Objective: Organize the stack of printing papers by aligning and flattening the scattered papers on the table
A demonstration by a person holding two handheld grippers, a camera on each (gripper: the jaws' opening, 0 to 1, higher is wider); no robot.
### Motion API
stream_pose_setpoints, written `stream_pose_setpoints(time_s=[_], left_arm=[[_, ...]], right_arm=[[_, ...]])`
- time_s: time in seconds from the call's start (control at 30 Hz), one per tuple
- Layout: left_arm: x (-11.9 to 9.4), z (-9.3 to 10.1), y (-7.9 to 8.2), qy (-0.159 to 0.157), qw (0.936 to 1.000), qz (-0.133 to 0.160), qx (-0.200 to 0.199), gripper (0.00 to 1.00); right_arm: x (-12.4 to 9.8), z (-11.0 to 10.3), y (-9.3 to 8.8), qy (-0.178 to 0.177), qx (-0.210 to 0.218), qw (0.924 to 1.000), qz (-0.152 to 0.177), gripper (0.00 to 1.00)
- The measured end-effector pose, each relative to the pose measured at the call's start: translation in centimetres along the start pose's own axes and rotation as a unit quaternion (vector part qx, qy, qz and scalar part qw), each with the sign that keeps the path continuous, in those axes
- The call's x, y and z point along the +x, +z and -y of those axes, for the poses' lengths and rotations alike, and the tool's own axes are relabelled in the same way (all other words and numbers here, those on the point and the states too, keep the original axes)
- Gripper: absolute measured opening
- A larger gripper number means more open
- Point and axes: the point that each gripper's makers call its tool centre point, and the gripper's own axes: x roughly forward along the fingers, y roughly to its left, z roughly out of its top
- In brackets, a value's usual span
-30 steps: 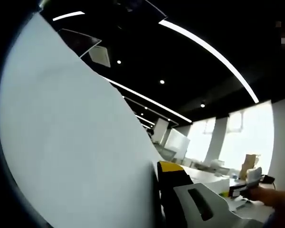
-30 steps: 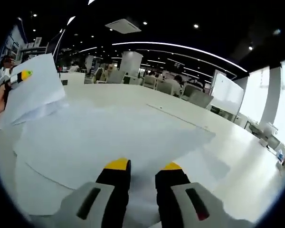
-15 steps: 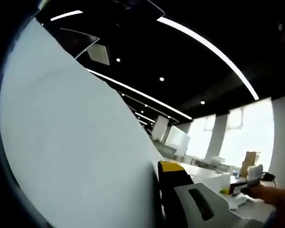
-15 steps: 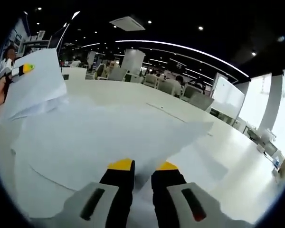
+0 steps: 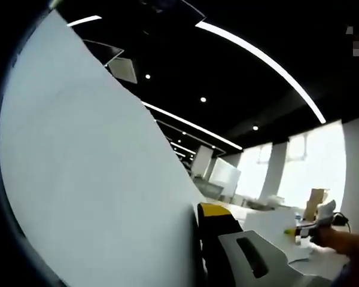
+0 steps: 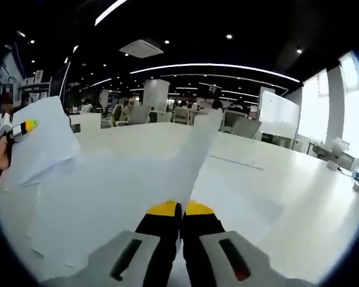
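Both claws had paper pinched and lifted off the white desk (image 6: pixel 299 197).

In the right gripper view my right claw (image 6: pixel 180 209) was closed tight on a raised sheet (image 6: pixel 194 161), its long axis running up and away from the jaws, above the loose papers (image 6: pixel 90 209) spread flat on the desk. My left claw (image 6: pixel 25 127) gripped another sheet (image 5: pixel 96 179) standing nearly upright, the one jaw I could see pressed against its face.

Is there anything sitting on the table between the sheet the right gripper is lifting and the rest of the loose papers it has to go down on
Nothing visible. The right gripper is shut on a sheet rising from the loose papers on the white table; nothing else lies there. The left gripper holds another sheet off at the side.
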Motion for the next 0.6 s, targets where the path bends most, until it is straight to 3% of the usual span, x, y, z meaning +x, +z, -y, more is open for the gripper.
stream_pose_setpoints(time_s=[0.33, 0.6], left_arm=[[0.0, 0.1, -0.1, 0.001, 1.0, -0.004, 0.005, 0.11], [0.0, 0.2, 0.1, -0.002, 1.0, 0.004, 0.001, 0.11]], right_arm=[[-1.0, -0.8, 1.0, -0.001, 0.016, 0.9997, 0.021, 0.0], [-0.7, 0.7, 1.5, 0.004, 0.022, 0.9992, 0.032, 0.0]])
